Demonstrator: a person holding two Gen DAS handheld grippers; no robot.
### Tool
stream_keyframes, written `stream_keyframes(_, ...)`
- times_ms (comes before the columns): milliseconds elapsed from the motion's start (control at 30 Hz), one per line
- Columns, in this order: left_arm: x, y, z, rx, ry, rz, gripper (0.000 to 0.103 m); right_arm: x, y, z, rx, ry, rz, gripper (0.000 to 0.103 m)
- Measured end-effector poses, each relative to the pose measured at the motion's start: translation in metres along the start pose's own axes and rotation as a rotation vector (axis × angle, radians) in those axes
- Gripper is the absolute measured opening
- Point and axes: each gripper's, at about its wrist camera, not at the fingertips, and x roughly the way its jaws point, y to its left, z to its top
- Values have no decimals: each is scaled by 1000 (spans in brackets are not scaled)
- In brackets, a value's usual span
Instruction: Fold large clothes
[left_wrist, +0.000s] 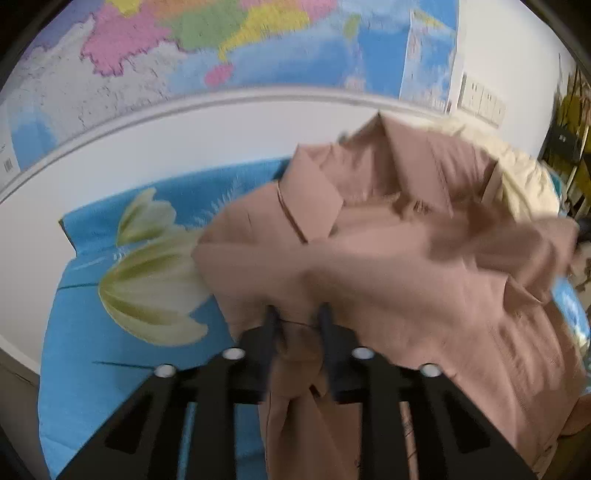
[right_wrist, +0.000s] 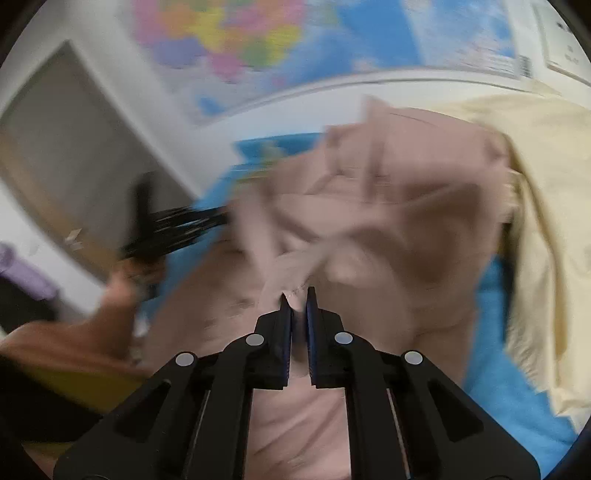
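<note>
My left gripper and right gripper each clamped the pink shirt at frame centre, above the blue sheet.

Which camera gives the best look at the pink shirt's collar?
The left wrist view: the pink shirt shows its collar fairly sharp, folded points visible. The right wrist view shows the same shirt smeared by motion blur, collar indistinct.
</note>
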Motion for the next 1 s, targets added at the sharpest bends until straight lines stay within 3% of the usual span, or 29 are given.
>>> stream_keyframes(100, -13, 6, 10, -42, -58, -12, 12, -21, 12, 4, -10, -69, 128, 7)
stream_keyframes(133, -15, 6, 14, -54, -68, -6, 12, -28, 7, 6, 2, -101, 116, 7)
stream_keyframes(233, -3, 5, 26, -47, -51, 52, 15, -14, -45, 13, 197, -92, 21, 15)
stream_keyframes(267, 1, 4, 27, -48, -36, 33, 23, -7, -63, 11, 253, -61, -49, 25)
stream_keyframes(333, 4, -1, 27, -34, -25, -11, 35, 17, -94, 4, 316, 35, -256, 31)
stream_keyframes(367, 3, -8, 25, -7, -29, -13, 40, 20, -99, 0, 318, 43, -312, 42)
stream_keyframes(400, 1, -14, 21, 24, -31, -24, 48, 18, -101, -5, 310, 20, -346, 49)
stream_keyframes(433, -1, -21, 15, 66, -34, -45, 55, 13, -100, -9, 300, -16, -322, 53)
stream_keyframes(500, -4, -35, 6, 133, -42, -71, 60, 2, -91, -17, 261, -91, -320, 74)
stream_keyframes(567, -2, -51, -3, 220, -36, -64, 66, -6, -79, -25, 183, -147, -374, 82)
stream_keyframes(633, 7, -63, -8, 278, -16, -44, 69, -2, -68, -34, 106, -144, -403, 83)
stream_keyframes(700, 24, -72, -10, 310, 19, -39, 69, 17, -65, -37, 52, -90, -451, 77)
stream_keyframes(733, 33, -75, -10, 318, 32, -20, 61, 23, -67, -37, 44, -71, -463, 69)
stream_keyframes(767, 39, -77, -9, 320, 43, -10, 45, 33, -68, -38, 32, -30, -450, 36)
stream_keyframes(800, 47, -77, -7, 310, 63, -15, 35, 39, -69, -40, 31, 3, -421, 11)
stream_keyframes(833, 52, -75, -4, 285, 80, -16, 12, 44, -66, -40, 21, 23, -401, 9)
stream_keyframes(867, 54, -73, -1, 259, 87, -21, 3, 42, -63, -40, 14, 17, -387, 7)
stream_keyframes(1000, 44, -60, 17, 181, 39, -24, 2, -3, -41, -27, 38, -121, -149, 4)
